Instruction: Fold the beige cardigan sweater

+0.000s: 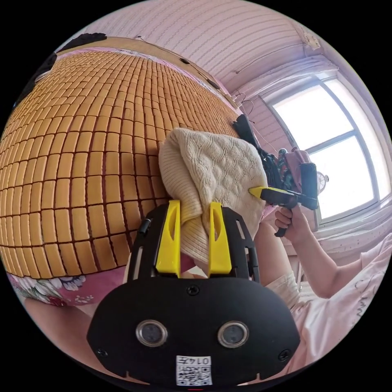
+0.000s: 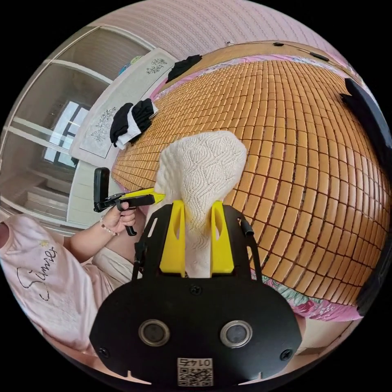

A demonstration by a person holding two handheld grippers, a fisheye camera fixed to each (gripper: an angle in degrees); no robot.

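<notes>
In the left gripper view, the left gripper (image 1: 195, 237) is pinching a bunched fold of the beige cardigan (image 1: 212, 171) between its two yellow jaws, both pressing on the ribbed knit. The cardigan is hanging in the air in front of the bamboo mat (image 1: 81, 143) rather than lying on it, rising away from the jaws as a rounded bundle whose long axis is running straight out from them. Beside the cardigan, on the window side, the right gripper (image 1: 261, 192) is touching the knit with its yellow tip, a hand (image 1: 288, 220) working its handle. In the right gripper view, the right gripper (image 2: 198, 241) is likewise clamping the cardigan (image 2: 204, 171), its jaws closing on a narrow neck of knit while the wider part is fanning out above the mat (image 2: 306, 163). The left gripper (image 2: 143, 199) is meeting the cardigan's edge on the side away from the mat. Both grippers seem equally near, so lowering the cardigan onto the mat looks like the coming move.
</notes>
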